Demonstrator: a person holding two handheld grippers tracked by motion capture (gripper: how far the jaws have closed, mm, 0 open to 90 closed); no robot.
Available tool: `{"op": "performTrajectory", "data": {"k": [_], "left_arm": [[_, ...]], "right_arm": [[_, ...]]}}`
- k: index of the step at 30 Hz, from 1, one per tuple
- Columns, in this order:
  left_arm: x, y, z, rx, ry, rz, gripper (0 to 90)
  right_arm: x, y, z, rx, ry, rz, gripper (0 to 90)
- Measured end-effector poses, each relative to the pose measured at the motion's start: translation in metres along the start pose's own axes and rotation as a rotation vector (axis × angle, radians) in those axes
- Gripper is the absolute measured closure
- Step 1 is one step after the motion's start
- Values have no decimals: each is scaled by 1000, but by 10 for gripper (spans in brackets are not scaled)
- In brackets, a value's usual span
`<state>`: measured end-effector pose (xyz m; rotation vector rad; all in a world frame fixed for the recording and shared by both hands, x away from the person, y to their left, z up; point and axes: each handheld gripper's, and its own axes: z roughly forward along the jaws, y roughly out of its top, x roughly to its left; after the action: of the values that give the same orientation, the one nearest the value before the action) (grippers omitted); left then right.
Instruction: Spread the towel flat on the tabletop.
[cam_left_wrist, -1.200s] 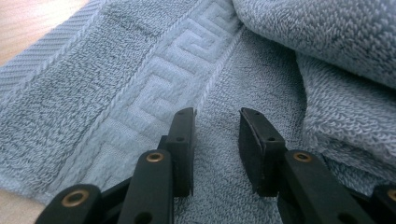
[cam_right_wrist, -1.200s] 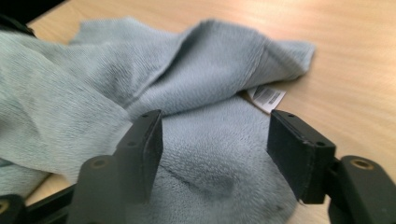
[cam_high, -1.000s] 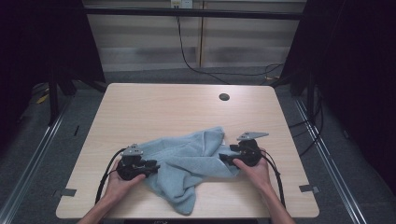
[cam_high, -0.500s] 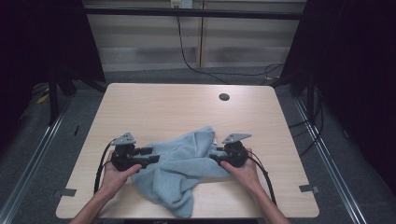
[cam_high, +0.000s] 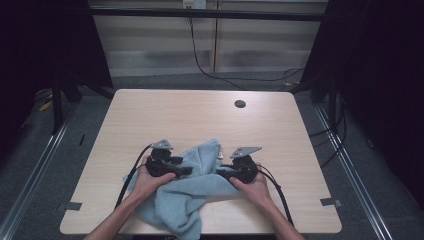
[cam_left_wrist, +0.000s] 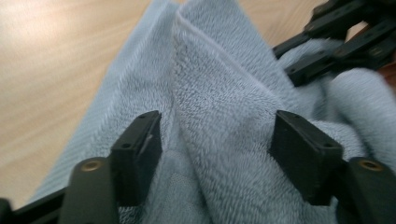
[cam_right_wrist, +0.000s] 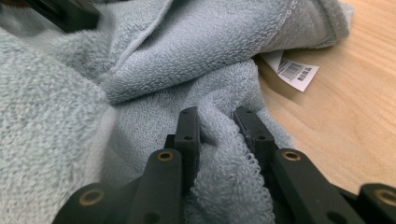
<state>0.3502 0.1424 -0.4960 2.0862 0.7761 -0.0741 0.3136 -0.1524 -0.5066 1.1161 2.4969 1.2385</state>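
The towel (cam_high: 185, 192) lies bunched at the near edge of the desk (cam_high: 150, 115), one end hanging over that edge, both grippers working into it from either side. The right gripper (cam_right_wrist: 218, 122) has just been closing, and its jaws now pinch a raised fold of terry between them. The left gripper (cam_left_wrist: 215, 140) has just been opening: its jaws stand wide, a ridge of cloth between them with no pad pressing on it.

The step looks like a re-grip for spreading or folding. To do it well, I would keep the right pinch firm on the hemmed edge, and let the left close only once it has found a single layer near a corner, not the thick ridge.

The right gripper view shows the hem stitching and a barcode label (cam_right_wrist: 295, 72) lying on the wood, which the high view barely hints at. The high view alone gives the whole heap, both hands, and the dark grommet (cam_high: 240, 104) far across the desk.
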Motion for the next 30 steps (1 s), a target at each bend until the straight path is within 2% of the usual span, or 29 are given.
{"op": "performTrajectory", "data": {"k": [1, 2, 4, 5, 6, 7, 8, 9, 10, 13, 16, 17, 18, 19, 20, 21, 22, 23, 24, 25, 27, 30], "left_arm": [[0, 0, 0, 0, 0, 0, 505], [-2, -3, 2, 14, -21, 29, 599], [-2, -2, -2, 1, -21, 27, 764], [-2, -2, -2, 1, -21, 27, 803], [-2, -1, -5, -10, -19, 31, 821], [-1, -1, -8, -20, -14, 34, 821], [1, 1, -19, -70, -4, 19, 834], [1, 1, -19, -70, -4, 19, 836], [4, 4, -32, -122, 6, 5, 837], [9, 6, -50, -191, 22, -26, 838], [13, 6, -64, -229, 47, -39, 838], [13, 6, -64, -229, 47, -39, 838], [13, 5, -70, -251, 58, -46, 838], [13, 5, -70, -251, 58, -46, 839], [13, 5, -73, -256, 68, -43, 839], [12, 5, -75, -272, 71, -46, 840], [10, 6, -78, -283, 75, -41, 840], [6, 11, -84, -310, 77, -33, 841], [6, 11, -84, -310, 77, -33, 841], [3, 17, -92, -342, 72, -22, 841], [2, 23, -99, -366, 69, -22, 843], [2, 31, -106, -393, 84, -18, 845]], "right_arm": [[0, 0, 0, 0, 1, 2, 730], [0, 0, 0, 1, 3, 6, 731], [-1, 1, 0, 5, 12, 26, 734], [-1, 1, 0, 5, 12, 26, 734], [-3, 2, -2, 11, 18, 47, 751], [-3, 2, -2, 11, 18, 47, 751], [-3, 5, -5, 12, 7, 51, 763], [-3, 6, -6, 13, 0, 54, 767], [-4, 9, -10, 2, -11, 58, 772], [-8, 14, -21, -26, -45, 66, 780], [-15, 17, -36, -62, -85, 95, 783], [-19, 18, -41, -79, -95, 104, 784], [-22, 19, -48, -93, -103, 115, 784], [-25, 20, -54, -116, -108, 125, 785], [-25, 20, -54, -116, -108, 125, 785], [-30, 25, -67, -152, -131, 139, 786], [-32, 28, -73, -165, -144, 143, 787], [-35, 33, -81, -180, -158, 145, 787], [-36, 35, -85, -189, -168, 143, 788], [-38, 39, -91, -202, -181, 144, 788], [-43, 45, -101, -226, -204, 149, 789], [-51, 52, -112, -253, -234, 160, 792]]}}
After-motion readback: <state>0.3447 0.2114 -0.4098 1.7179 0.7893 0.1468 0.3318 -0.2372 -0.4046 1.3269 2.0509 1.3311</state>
